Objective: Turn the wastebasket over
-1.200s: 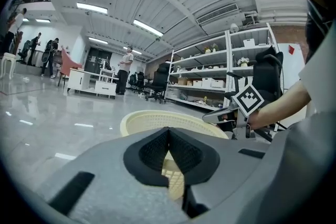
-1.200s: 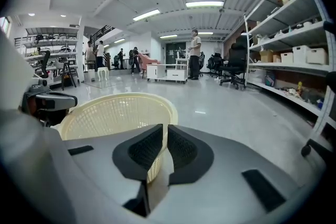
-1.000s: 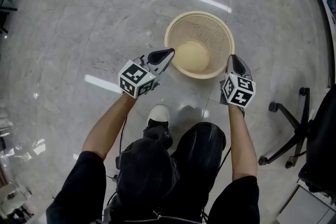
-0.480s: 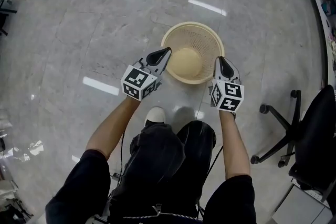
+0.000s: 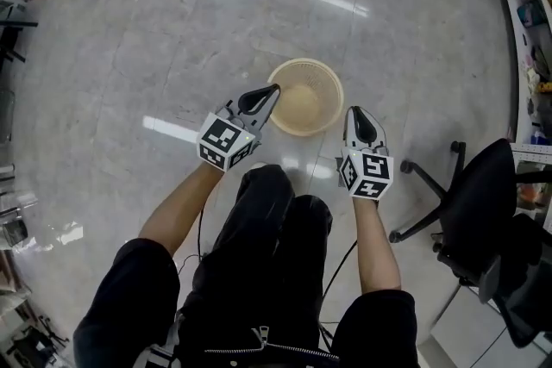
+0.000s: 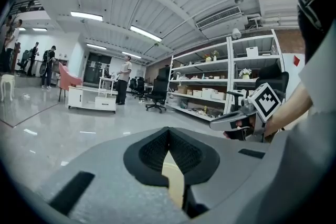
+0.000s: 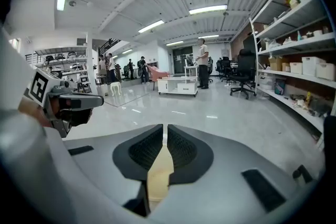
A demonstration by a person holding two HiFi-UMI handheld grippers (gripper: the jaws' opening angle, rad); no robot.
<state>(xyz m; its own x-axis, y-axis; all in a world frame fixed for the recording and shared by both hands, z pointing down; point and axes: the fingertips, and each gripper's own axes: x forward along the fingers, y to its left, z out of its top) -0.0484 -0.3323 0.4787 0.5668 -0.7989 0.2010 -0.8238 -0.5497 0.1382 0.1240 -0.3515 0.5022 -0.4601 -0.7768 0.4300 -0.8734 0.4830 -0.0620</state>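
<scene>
While upright, wastebasket [image 5: 304, 102] below hand-held grippers [image 5: 272, 89] [image 5: 358, 110]

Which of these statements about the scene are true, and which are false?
1. The beige round plastic wastebasket stands with its opening facing up. True.
2. The wastebasket rests on a wooden table. False: it stands on the glossy grey floor.
3. A black swivel office chair stands to the person's right. True.
4. The jaws of the left hand-held gripper are spread wide. False: they are closed together.
</scene>
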